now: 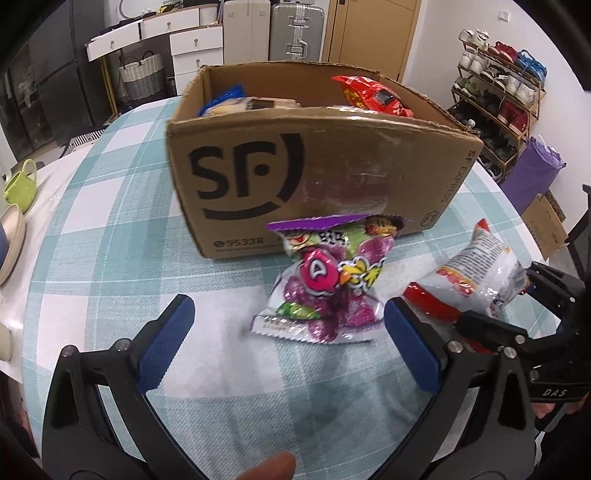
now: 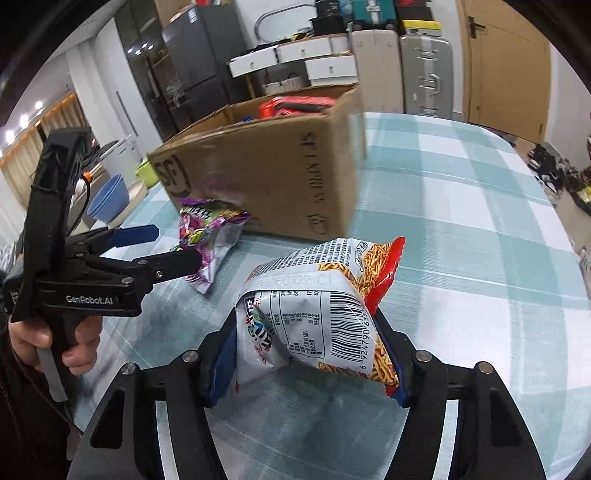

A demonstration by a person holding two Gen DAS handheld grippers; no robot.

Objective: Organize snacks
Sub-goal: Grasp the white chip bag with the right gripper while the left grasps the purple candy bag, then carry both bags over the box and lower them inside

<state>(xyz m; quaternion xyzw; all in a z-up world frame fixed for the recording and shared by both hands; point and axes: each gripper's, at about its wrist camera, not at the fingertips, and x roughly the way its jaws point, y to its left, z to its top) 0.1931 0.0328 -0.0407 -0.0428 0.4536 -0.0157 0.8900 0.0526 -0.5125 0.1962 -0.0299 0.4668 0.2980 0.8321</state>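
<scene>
An open cardboard box (image 1: 314,177) marked SF stands on the checked table, with a red packet (image 1: 373,96) and a blue-edged packet (image 1: 225,99) inside. A purple candy bag (image 1: 328,280) leans against the box front, just ahead of my left gripper (image 1: 288,332), which is open with nothing between its blue pads. My right gripper (image 2: 310,350) is shut on a white and red noodle snack bag (image 2: 317,317), held above the table; the same noodle snack bag (image 1: 476,273) appears at the right of the left wrist view. In the right wrist view the left gripper (image 2: 166,247) sits beside the purple candy bag (image 2: 207,236) and the box (image 2: 269,173).
Stacked bowls (image 1: 9,243) and a green cup (image 1: 20,184) sit at the table's left edge. Blue bowls (image 2: 107,203) lie behind the box. A shoe rack (image 1: 498,96), purple bag (image 1: 535,173) and suitcases (image 1: 295,29) stand beyond the table. A person's hand (image 2: 74,343) holds the left gripper.
</scene>
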